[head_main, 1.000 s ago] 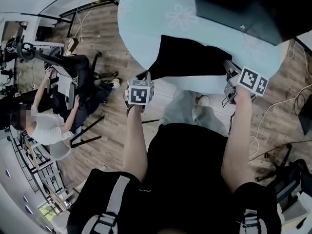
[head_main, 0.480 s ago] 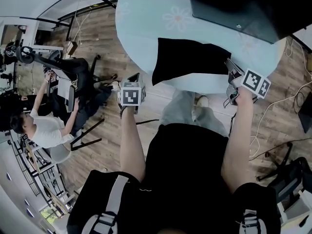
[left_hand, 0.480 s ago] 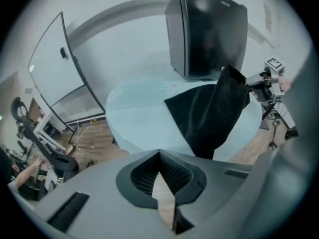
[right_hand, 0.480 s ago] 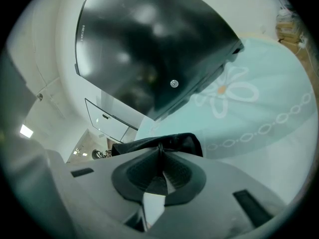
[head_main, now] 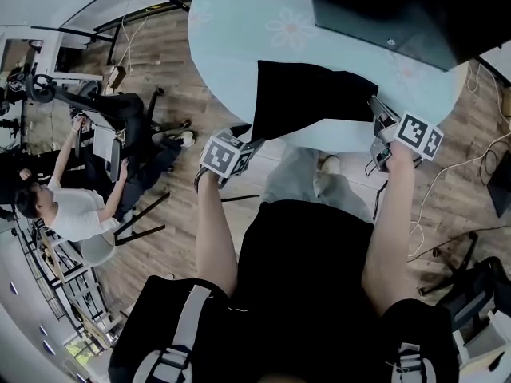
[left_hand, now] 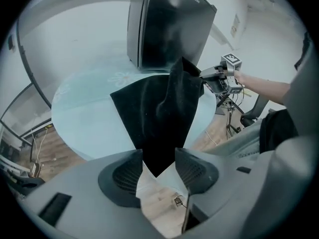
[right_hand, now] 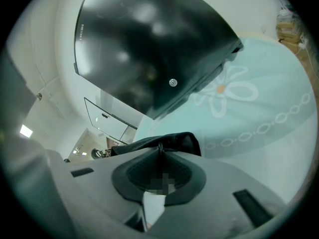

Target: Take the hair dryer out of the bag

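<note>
Swinging back from the left, the left gripper (head_main: 254, 144) now tilts toward the near-left corner of the bag (head_main: 315, 98), and its fingers have just been opening. Seen from the head view, the bag is a flat, limp black cloth pouch on the round pale bench (head_main: 231, 46), its near edge hanging over the rim above the wood floor (head_main: 192, 86). Bare bench lies open to its left, while a big black case (head_main: 399, 10) crowds the far side. The right gripper (head_main: 377, 112) sits at the bag's right edge. No view shows the hair dryer itself. From the left gripper view, the fingers (left_hand: 127, 176) stand apart with the bag's pointed corner in the gap, neither pad pressing on it. The bag's right side rises in a fold at the right gripper. Print on the case's top corner is too small to read. From the right gripper view, the fingers (right_hand: 177, 176) are closed, pinching a ridge of the black cloth. A small label along the case's edge cannot be read.
</note>
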A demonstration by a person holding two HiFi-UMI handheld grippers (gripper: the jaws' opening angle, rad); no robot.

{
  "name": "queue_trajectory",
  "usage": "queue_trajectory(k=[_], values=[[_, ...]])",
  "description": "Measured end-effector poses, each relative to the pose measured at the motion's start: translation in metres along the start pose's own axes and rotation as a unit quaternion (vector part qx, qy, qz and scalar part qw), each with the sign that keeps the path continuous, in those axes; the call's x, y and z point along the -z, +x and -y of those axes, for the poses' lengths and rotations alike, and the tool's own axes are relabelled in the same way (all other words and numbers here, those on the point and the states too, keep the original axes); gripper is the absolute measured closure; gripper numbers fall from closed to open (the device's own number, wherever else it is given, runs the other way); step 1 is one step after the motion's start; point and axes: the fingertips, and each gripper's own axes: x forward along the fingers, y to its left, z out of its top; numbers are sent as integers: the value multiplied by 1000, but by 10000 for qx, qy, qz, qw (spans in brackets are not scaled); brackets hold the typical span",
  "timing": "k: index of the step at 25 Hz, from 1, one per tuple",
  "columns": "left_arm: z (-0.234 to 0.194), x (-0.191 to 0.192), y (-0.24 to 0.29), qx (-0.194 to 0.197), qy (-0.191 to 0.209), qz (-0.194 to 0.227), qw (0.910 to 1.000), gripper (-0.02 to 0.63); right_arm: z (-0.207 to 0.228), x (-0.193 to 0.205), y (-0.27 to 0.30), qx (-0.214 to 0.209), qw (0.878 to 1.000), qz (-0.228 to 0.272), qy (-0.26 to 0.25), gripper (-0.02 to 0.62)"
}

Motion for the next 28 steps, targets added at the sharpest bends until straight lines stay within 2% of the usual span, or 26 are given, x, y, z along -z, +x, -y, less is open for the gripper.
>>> queue_trajectory(k=[5,9,11,13,14,16,20,28], values=[[4,0,5,37,30,-15,10000,379,2,1,0,13,10000,-9,11,572],[27,-6,10,528,202,40,9984,364,3,1,1,26,10000,-36,6,572],[32,-11,15,574,235,102,9980,364,3,1,1,28,10000,-41,1,572],[26,-15,21,257,314,123,9991,364,4,1,1,27,10000,-45,-6,572],[18,-18,24,-35,378,138,9992,409,3,1,1,23,10000,-44,-11,572],[8,-23,29,-508,536,187,9971,580,3,0,1,13,10000,-43,-16,572],[1,-27,29,-792,666,151,9945,586,3,1,1,23,10000,-41,-12,572],[-22,-32,17,-1159,180,331,9925,586,-5,1,1,-152,9999,-57,-48,574]])
